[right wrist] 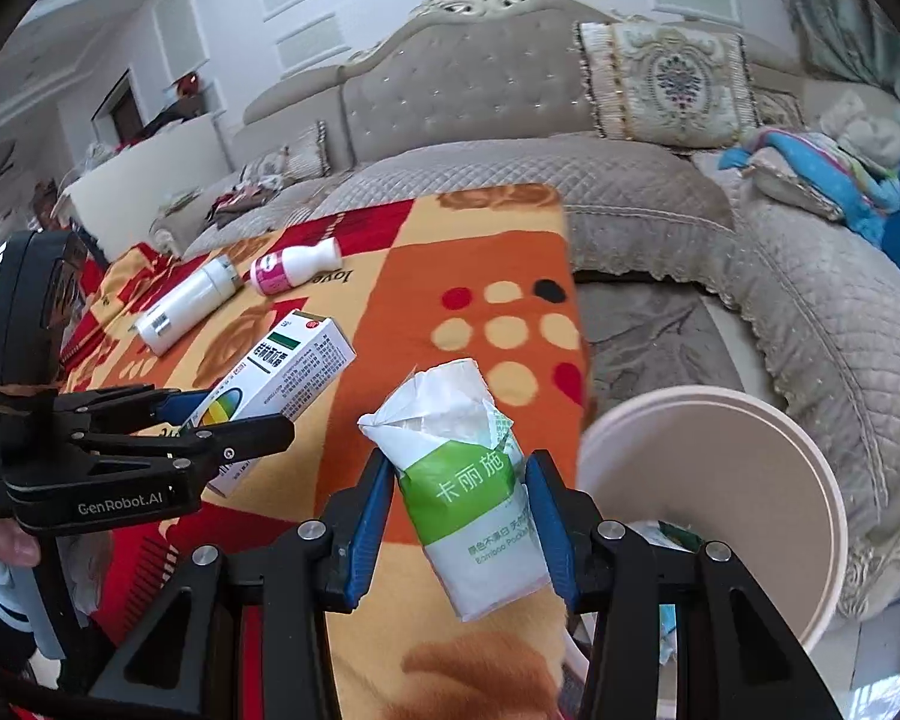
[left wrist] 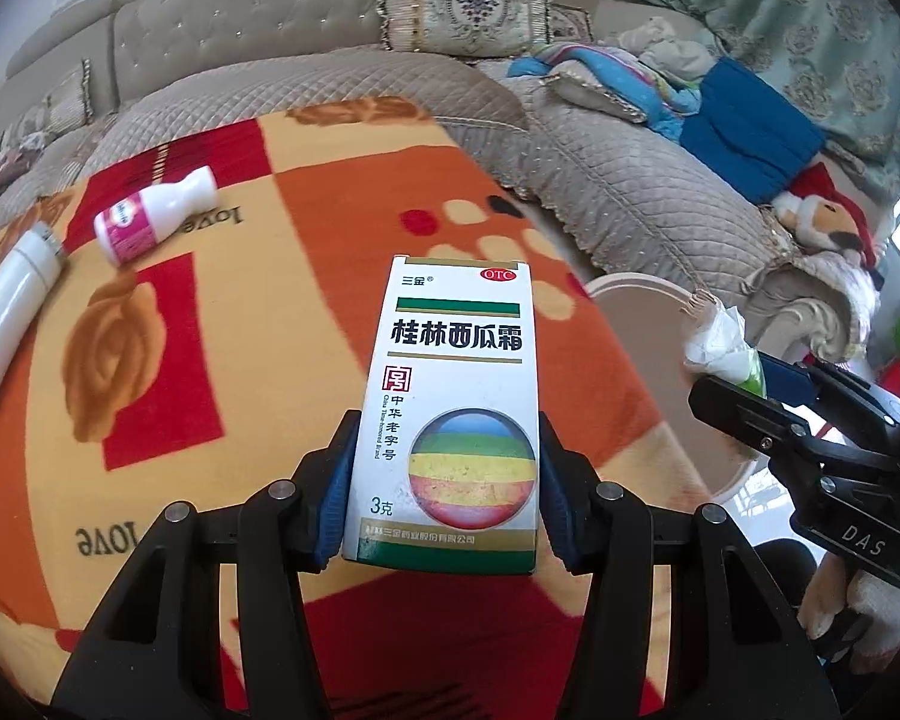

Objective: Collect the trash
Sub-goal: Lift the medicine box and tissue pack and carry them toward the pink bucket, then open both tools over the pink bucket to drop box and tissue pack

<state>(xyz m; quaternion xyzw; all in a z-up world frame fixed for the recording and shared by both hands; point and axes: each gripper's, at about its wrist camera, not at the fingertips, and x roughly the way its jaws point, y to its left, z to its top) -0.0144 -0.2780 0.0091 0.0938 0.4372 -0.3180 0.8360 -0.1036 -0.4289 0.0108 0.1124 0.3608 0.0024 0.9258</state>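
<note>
My left gripper (left wrist: 447, 474) is shut on a white medicine box (left wrist: 450, 396) with a rainbow ball print, held upright above the orange blanket. In the right wrist view the same box (right wrist: 294, 372) sticks out of the left gripper (right wrist: 222, 420) at the left. My right gripper (right wrist: 459, 516) is shut on a white-and-green tissue pack (right wrist: 462, 480), torn open at the top. That pack (left wrist: 723, 348) shows at the right of the left wrist view. A pale round bin (right wrist: 720, 480) stands just right of the tissue pack, with some trash inside.
On the orange patterned blanket (left wrist: 270, 330) lie a small white bottle with a pink label (left wrist: 156, 213) and a white cylinder bottle (left wrist: 12, 306). A quilted grey sofa (right wrist: 810, 312) wraps behind and to the right, with cushions, folded cloths and a plush toy (left wrist: 828, 222).
</note>
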